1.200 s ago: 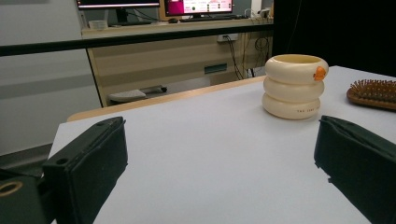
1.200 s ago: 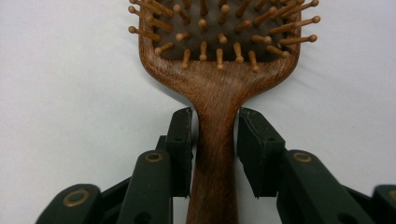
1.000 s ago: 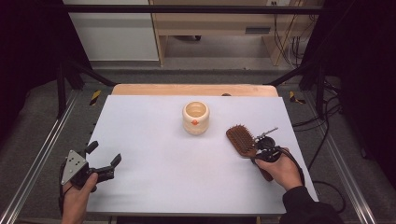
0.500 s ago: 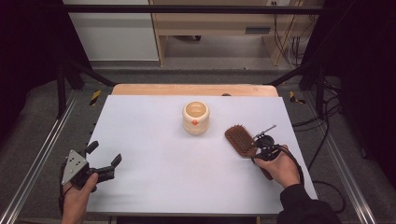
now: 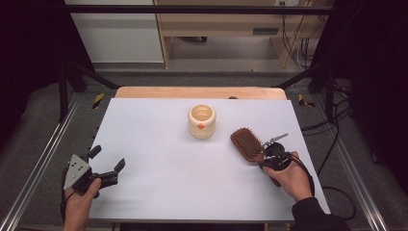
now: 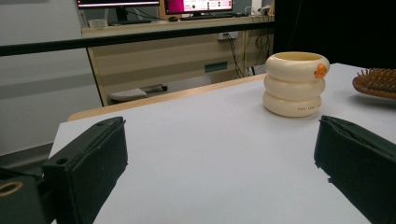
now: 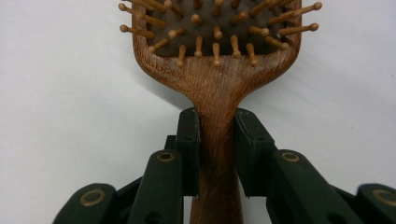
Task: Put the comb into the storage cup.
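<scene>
Gripping the brush (image 7: 217, 60) by its handle, your right gripper (image 7: 217, 140) has just closed its jaws, and they now pinch the narrow wooden neck from both sides. The brush lies bristles-up at the table's (image 5: 159, 183) right edge, so the next move, I'd judge, is a clean lift. Your left gripper (image 5: 107, 166) sits with jaws spread, holding nothing. Farther off stands a cream cup (image 5: 201, 121), smooth and ringed in three bulges.

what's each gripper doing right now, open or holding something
Left gripper: jaws open, nothing between them, resting at the near left of the table.
Right gripper: jaws closed on the handle of the wooden hairbrush.
</scene>
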